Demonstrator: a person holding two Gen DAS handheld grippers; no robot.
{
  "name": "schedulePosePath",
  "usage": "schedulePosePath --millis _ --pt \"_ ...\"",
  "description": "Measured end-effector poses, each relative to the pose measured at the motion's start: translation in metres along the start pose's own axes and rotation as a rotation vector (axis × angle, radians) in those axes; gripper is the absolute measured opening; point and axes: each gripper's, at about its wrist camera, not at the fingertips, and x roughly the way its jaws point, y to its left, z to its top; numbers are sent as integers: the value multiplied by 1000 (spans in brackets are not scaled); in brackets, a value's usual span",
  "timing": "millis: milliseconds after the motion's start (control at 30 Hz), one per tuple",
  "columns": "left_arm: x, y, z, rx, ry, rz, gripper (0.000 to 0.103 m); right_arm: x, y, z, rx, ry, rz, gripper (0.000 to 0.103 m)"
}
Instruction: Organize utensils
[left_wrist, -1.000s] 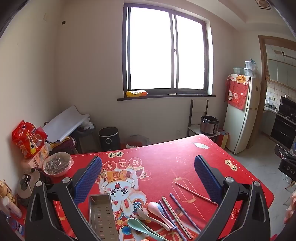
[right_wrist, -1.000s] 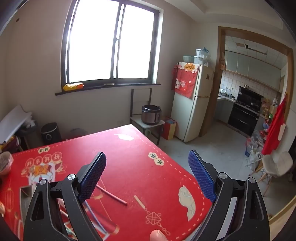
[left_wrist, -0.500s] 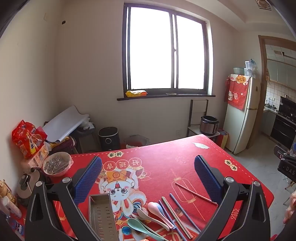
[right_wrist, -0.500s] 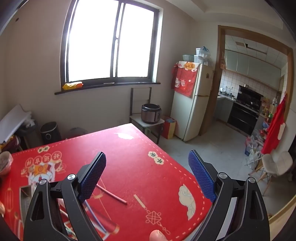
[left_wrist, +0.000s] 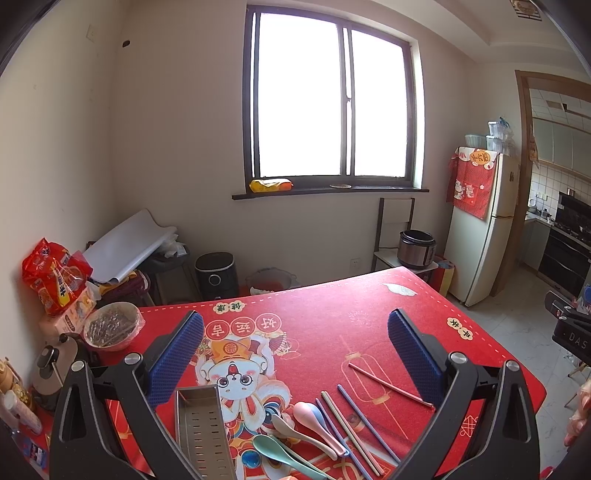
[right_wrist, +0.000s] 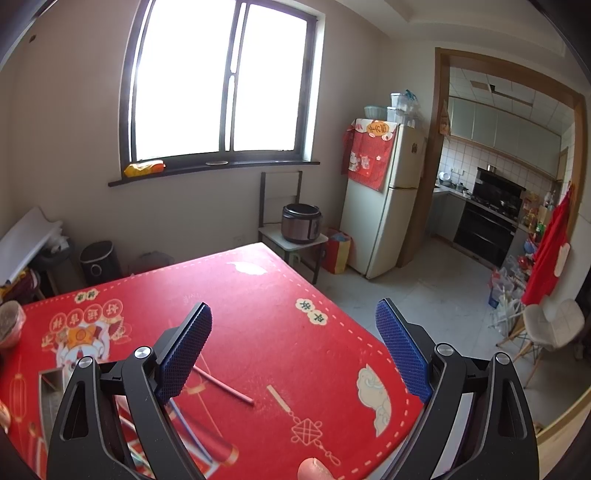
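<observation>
On the red tablecloth (left_wrist: 332, 332) lies a perforated steel utensil tray (left_wrist: 201, 432), lengthwise at the near left. Right of it rest a pink spoon (left_wrist: 314, 415), a beige spoon (left_wrist: 291, 434) and a green spoon (left_wrist: 277, 450). Several chopsticks (left_wrist: 354, 421) lie beside them, and one pink chopstick (left_wrist: 388, 384) lies apart to the right. My left gripper (left_wrist: 295, 350) hovers open above them, holding nothing. My right gripper (right_wrist: 293, 347) is open over the table's right part, with the pink chopstick (right_wrist: 225, 386) just below its left finger.
A bowl covered in film (left_wrist: 112, 326), snack bags (left_wrist: 53, 280) and a kettle (left_wrist: 51, 369) crowd the table's left edge. The table's right edge (right_wrist: 369, 328) drops to the floor. A fridge (right_wrist: 384, 199), a stool with a rice cooker (right_wrist: 301, 223) and a white chair (right_wrist: 554, 325) stand beyond.
</observation>
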Motion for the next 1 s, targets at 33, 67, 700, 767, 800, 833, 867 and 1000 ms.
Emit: schedulePosePath --millis 33,67,700,767,800,833,867,1000 --pt "0 1 0 0 0 1 98 0 0 0 0 0 0 87" --pt "0 1 0 0 0 0 98 0 0 0 0 0 0 87" --pt "2 -4 -5 -2 2 -10 98 0 0 -3 0 5 -6 87" --pt "2 -4 -5 -4 2 -12 98 0 0 -3 0 6 -6 87" --pt "1 -5 -5 -4 1 -13 98 0 0 -3 1 6 -6 87" --pt "1 -3 -5 -4 1 -13 98 0 0 -3 1 6 -6 87" --pt "0 -1 -4 -4 -1 -15 98 0 0 -3 0 6 -6 87" --pt "-1 -1 -4 -5 -2 -16 98 0 -1 -2 0 6 -6 87"
